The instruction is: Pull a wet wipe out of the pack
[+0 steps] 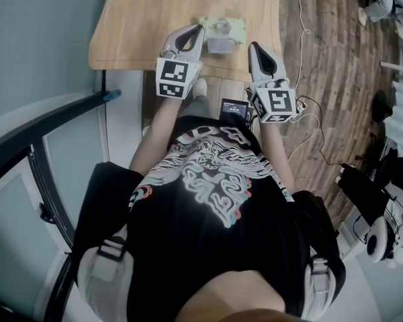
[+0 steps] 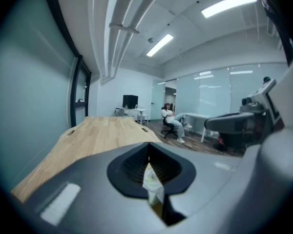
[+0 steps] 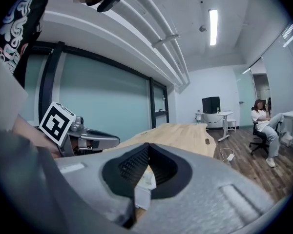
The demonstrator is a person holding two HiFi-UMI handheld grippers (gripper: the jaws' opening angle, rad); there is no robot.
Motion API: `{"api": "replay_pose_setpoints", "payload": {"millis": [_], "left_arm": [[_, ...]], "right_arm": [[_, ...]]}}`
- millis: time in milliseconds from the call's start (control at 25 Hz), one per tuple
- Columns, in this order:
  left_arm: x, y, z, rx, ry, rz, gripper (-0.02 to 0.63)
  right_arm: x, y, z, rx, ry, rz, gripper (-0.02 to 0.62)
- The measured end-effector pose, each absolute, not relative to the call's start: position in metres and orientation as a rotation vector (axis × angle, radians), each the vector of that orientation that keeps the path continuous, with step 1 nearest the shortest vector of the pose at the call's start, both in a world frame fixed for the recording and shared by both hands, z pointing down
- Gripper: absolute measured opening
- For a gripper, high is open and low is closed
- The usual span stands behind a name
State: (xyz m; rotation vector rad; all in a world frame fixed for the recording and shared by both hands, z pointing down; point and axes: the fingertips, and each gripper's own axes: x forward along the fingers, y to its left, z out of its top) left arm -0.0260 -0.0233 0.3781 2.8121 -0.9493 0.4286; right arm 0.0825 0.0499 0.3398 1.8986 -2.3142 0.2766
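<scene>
Wet wipe pack (image 1: 223,27): pale green, lying flat on the wooden table (image 1: 154,19) close to its near edge, with a pale rectangular lid piece (image 1: 220,45) on the side facing the person. No wipe can be seen drawn out of it. Left gripper (image 1: 200,31): over the near edge of the table, tip just beside the pack's left end; contact cannot be confirmed. In the left gripper view its jaws (image 2: 149,146) meet at the tip and clamp nothing; the pack (image 2: 153,182) shows only through the gap behind the tip. Right gripper (image 1: 254,46): near the pack's right side and clear of it, jaws likewise brought together at the tip (image 3: 148,146) and empty, with the pack (image 3: 145,182) seen beyond them. Marker cubes (image 1: 173,78) and (image 1: 277,104) sit at the rear of each gripper. Surroundings: dark plank floor (image 1: 322,59) to the right of the table, a white cable (image 1: 302,19) trailing across it, and a seated person (image 2: 173,121) at the far end of the room.
</scene>
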Motion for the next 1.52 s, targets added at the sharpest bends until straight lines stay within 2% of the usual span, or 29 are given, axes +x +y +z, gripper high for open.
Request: {"api": "replay_pose_setpoints", "payload": {"millis": [320,760,1240,1520], "left_arm": [[-0.024,-0.031,0.412,2.808,-0.904,0.515,-0.011],[-0.007,-0.04,0.437,2.802,-0.958,0.598,-0.011],[0.004,-0.038,0.463,2.772,-0.905,0.631,-0.011],[0.016,-0.035,0.478,2.734,-0.841,0.669,0.035]], "right_arm": [[0.083,0.045,0.347,1.907,-2.254,0.21,-0.001],[0.103,0.027,0.381,1.846,-2.286,0.296,0.0],[0.09,0.006,0.414,1.693,-2.367,0.343,-0.002],[0.095,-0.001,0.423,1.684,-2.379,0.403,0.0]]}}
